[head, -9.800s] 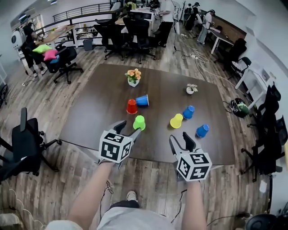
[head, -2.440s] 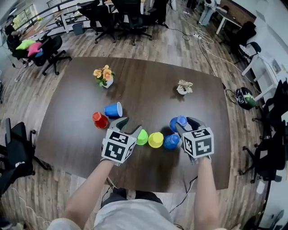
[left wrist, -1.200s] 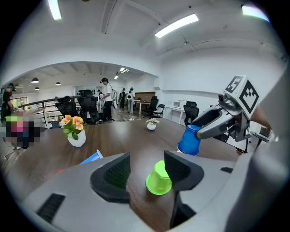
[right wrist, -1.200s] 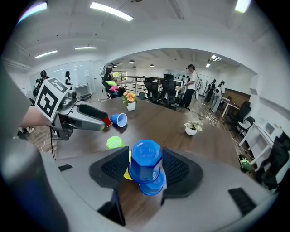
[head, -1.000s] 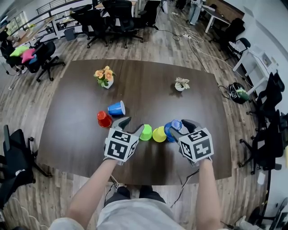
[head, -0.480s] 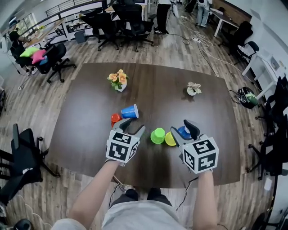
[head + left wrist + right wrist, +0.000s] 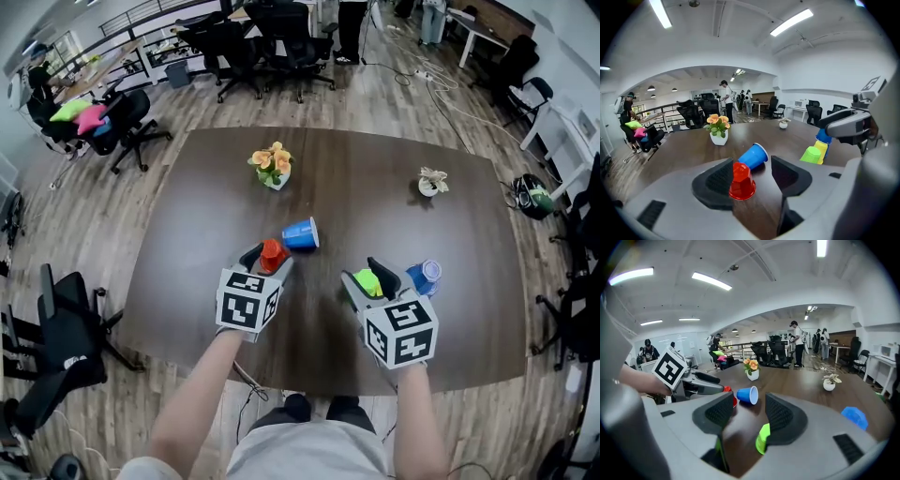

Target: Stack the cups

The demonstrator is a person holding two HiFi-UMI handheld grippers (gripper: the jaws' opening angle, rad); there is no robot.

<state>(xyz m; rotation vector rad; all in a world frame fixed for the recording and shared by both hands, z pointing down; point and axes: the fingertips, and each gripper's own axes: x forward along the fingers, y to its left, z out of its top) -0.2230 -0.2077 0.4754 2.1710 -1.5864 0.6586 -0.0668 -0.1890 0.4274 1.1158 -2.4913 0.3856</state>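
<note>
Cups: green cup (image 7: pixel 812 155), yellow cup (image 7: pixel 821 147) and far blue cup (image 7: pixel 823 136) lie nested on the worktop (image 7: pixel 206 206). Red cup (image 7: pixel 741 182), inside the spread left hand-held gripper (image 7: pixel 752 165), and tipped blue cup (image 7: pixel 754 155) are not stacked yet. Right hand-held gripper (image 7: pixel 748 404) is spread too.

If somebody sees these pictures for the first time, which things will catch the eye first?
Most likely the bright colours on the dark table: a red cup stands upside down between the open left tongs, and a blue cup lies on its side just beyond it. Farther back, a white pot of orange flowers stands out.
</note>
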